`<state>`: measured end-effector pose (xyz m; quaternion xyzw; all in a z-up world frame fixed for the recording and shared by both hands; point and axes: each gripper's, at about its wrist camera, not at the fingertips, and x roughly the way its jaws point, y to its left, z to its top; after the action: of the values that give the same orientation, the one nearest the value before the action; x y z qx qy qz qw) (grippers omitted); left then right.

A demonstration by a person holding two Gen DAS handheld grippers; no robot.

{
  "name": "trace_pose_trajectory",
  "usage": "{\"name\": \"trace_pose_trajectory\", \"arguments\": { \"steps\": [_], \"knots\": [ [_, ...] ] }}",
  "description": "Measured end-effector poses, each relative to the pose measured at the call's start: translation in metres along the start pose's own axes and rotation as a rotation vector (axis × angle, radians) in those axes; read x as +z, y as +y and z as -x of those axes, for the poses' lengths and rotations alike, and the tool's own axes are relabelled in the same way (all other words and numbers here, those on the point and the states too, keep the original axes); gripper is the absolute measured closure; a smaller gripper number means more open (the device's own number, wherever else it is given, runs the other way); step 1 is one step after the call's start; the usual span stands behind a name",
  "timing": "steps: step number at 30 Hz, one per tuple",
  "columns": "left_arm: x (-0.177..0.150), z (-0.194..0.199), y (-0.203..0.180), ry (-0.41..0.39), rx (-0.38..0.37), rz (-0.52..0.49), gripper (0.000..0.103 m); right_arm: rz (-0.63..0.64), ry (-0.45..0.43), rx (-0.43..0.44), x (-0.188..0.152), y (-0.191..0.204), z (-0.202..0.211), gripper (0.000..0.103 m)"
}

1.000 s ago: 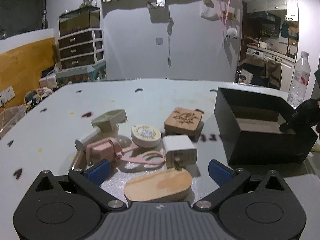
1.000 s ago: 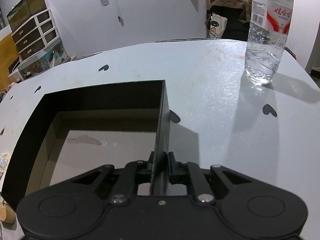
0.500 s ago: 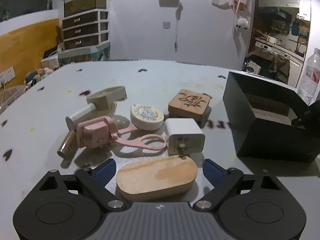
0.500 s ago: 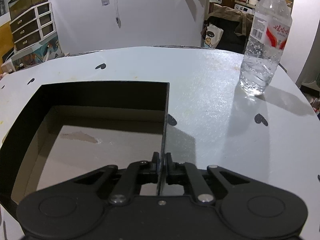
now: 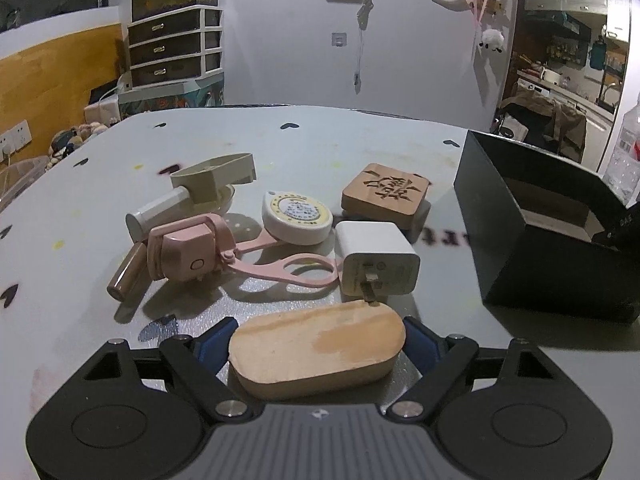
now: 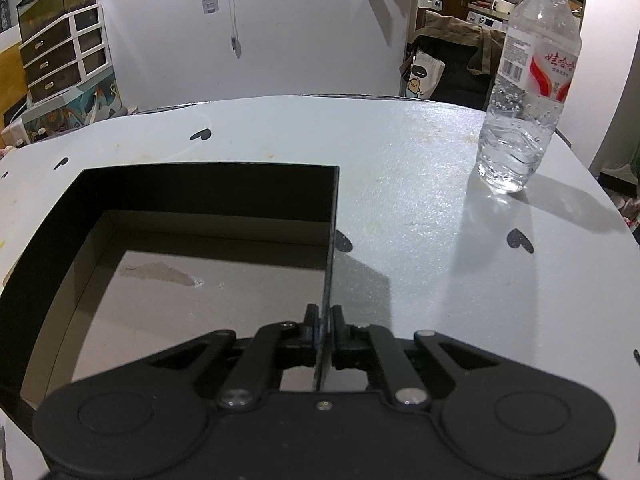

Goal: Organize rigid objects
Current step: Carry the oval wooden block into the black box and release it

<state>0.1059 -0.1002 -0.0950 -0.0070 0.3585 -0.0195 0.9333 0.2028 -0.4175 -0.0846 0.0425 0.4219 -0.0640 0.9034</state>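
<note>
the left gripper [image 5: 318, 340] has narrowed since a second ago and is now squeezing the oval wooden block [image 5: 318, 346] lying on the table [image 5: 360, 148]. its blue pads [image 5: 214, 340] are mostly hidden. the right gripper [image 6: 323, 330] is still pinching the wall of the black box [image 6: 168, 188], which is holding nothing.

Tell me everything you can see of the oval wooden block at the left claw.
The oval wooden block is a flat, pill-shaped slab of pale, unfinished-looking wood with rounded ends and a slightly darker patch across its top. It lies flat, long axis crosswise, between the blue pads of the left claw, which close in on both ends; whether it is lifted off the table cannot be told. The prongs of the white charger plug reach its far edge.
</note>
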Motion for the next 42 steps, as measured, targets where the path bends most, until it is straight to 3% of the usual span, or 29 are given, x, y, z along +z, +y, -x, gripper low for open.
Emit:
{"name": "trace_pose_trajectory", "arguments": {
  "steps": [11, 22, 29, 34, 36, 42],
  "knots": [
    [0.038, 0.028, -0.014, -0.074, -0.174, 0.067, 0.016, 0.000, 0.000, -0.001, 0.000, 0.000, 0.000, 0.098],
    [0.108, -0.011, -0.109, -0.049, -0.366, 0.002, 0.016, -0.019, 0.001, 0.020, -0.002, -0.003, 0.000, 0.097],
    [0.131, -0.066, -0.163, 0.041, -0.350, -0.050, 0.016, -0.025, 0.004, 0.032, -0.001, -0.005, 0.000, 0.096],
    [0.133, -0.099, -0.178, 0.095, -0.358, -0.054, 0.016, -0.020, 0.004, 0.029, -0.001, -0.005, -0.001, 0.096],
    [0.135, -0.105, -0.185, 0.089, -0.340, -0.083, 0.016, -0.019, 0.004, 0.028, -0.002, -0.004, -0.001, 0.096],
    [0.140, -0.111, -0.207, 0.109, -0.388, -0.155, 0.016, -0.017, 0.004, 0.027, -0.002, -0.004, -0.001, 0.096]
  ]
}}
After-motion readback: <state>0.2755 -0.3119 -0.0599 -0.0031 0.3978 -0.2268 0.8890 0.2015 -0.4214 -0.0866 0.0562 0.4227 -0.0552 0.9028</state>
